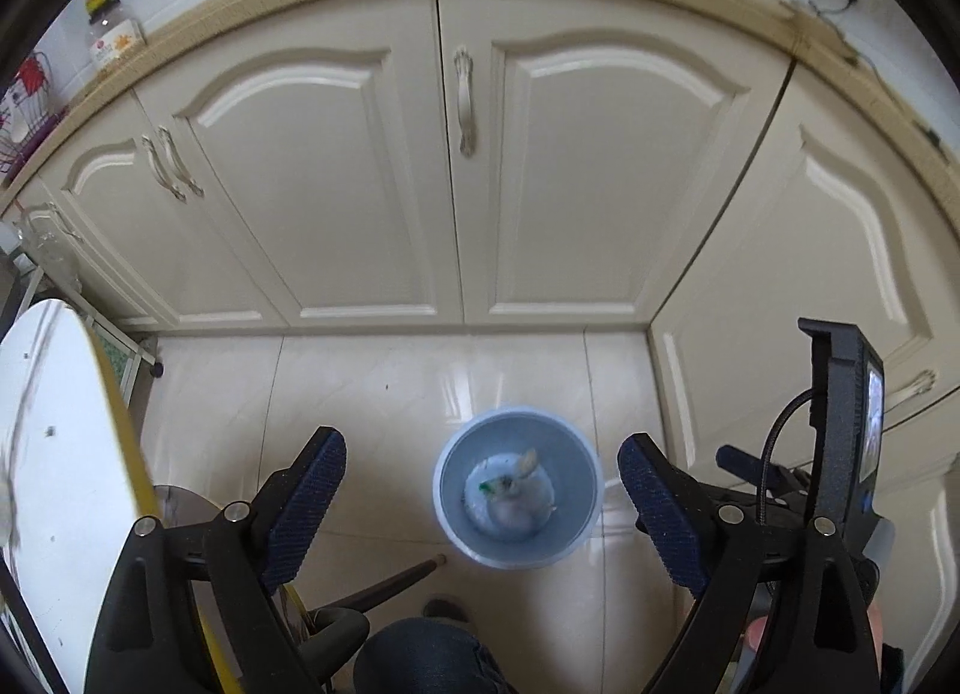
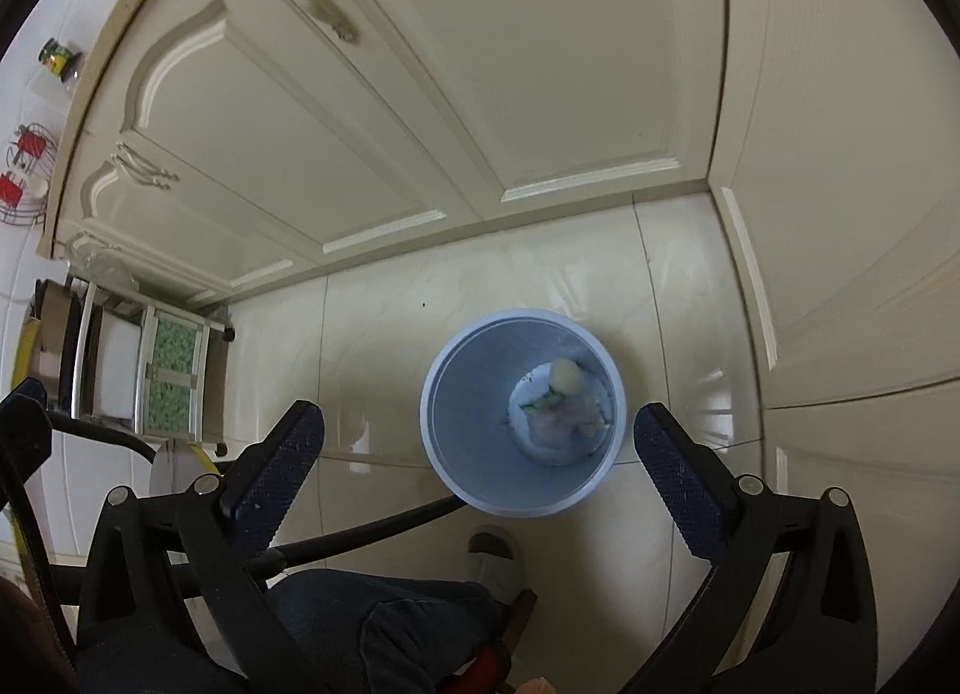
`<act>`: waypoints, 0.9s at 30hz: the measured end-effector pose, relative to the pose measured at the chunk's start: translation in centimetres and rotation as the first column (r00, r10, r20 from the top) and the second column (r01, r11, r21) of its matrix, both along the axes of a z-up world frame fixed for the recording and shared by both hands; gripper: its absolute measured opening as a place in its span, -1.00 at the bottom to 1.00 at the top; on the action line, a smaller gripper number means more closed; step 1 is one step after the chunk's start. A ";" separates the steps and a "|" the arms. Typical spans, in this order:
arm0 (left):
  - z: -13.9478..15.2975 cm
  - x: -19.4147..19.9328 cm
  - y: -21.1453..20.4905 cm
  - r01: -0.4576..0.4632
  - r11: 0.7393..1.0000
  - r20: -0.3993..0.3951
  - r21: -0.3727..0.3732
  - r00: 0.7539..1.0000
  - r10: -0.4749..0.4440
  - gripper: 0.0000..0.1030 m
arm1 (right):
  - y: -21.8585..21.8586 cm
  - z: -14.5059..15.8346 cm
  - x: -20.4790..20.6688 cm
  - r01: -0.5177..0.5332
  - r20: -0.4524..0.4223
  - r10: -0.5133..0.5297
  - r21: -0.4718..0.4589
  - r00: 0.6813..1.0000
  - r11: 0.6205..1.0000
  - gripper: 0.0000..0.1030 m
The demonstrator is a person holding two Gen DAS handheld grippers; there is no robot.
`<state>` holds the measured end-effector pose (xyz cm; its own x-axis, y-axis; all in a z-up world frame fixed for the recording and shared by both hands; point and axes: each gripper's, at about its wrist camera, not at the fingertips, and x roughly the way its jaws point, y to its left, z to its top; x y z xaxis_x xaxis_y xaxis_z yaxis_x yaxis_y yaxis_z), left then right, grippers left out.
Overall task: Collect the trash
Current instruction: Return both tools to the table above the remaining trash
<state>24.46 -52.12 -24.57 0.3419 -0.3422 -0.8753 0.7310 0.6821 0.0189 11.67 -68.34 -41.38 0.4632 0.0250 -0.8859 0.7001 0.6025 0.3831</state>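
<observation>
A light blue trash bin (image 1: pixel 450 490) stands on the pale tiled floor in front of the cream cabinets. Crumpled pale trash with a green scrap (image 1: pixel 516 484) lies at its bottom. My left gripper (image 1: pixel 483 490) is open and empty, high above the bin. In the right wrist view the same bin (image 2: pixel 456 412) sits below, with the trash (image 2: pixel 567 400) inside. My right gripper (image 2: pixel 477 454) is open and empty above the bin. The right gripper's body (image 1: pixel 840 454) shows at the right of the left wrist view.
Cream cabinet doors (image 1: pixel 336 178) form a corner behind the bin. A white round table edge (image 1: pixel 54 454) is at the left. A small rack (image 2: pixel 168 376) stands by the wall. The person's leg (image 2: pixel 384 622), a slipper (image 2: pixel 492 562) and a dark chair leg (image 2: pixel 360 532) lie below the grippers.
</observation>
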 end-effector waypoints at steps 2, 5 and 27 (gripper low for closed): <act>0.9 -0.6 0.7 -0.001 1.000 0.005 -0.022 1.000 0.001 0.75 | 0.3 1.2 -0.2 0.003 0.012 -0.002 -0.012 1.000 1.000 1.00; 2.3 -1.0 2.0 -0.006 0.998 0.019 -0.055 1.000 0.007 0.84 | 0.8 3.2 -0.4 0.008 0.036 -0.007 -0.035 0.999 0.999 1.00; 16.0 -11.2 26.2 -0.210 0.945 0.229 -0.249 0.936 0.268 0.97 | 15.6 22.5 1.1 -0.099 0.291 0.181 -0.276 0.940 0.956 1.00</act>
